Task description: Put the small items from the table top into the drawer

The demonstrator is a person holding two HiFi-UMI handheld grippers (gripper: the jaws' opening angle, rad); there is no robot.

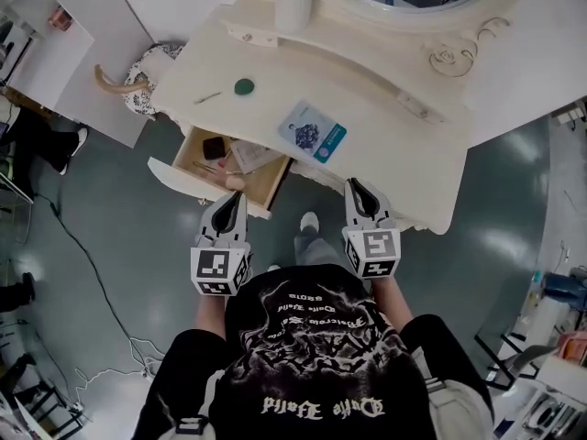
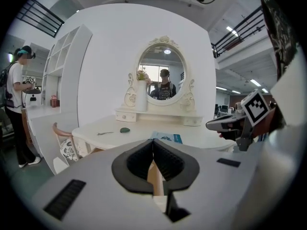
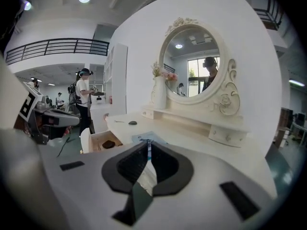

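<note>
Small items, three, on the table top: green disc and thin pin, faint, near the left edge; blue-and-white packet at the front edge. One open drawer, contents jumbled, partly hidden. Two grippers: left gripper, right gripper, both pressed together, empty.

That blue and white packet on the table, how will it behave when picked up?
The packet looks thin and flat, so probably light and bendy. It lies flush on the table, so its edge may be hard to catch, and a push would likely slide it.
</note>
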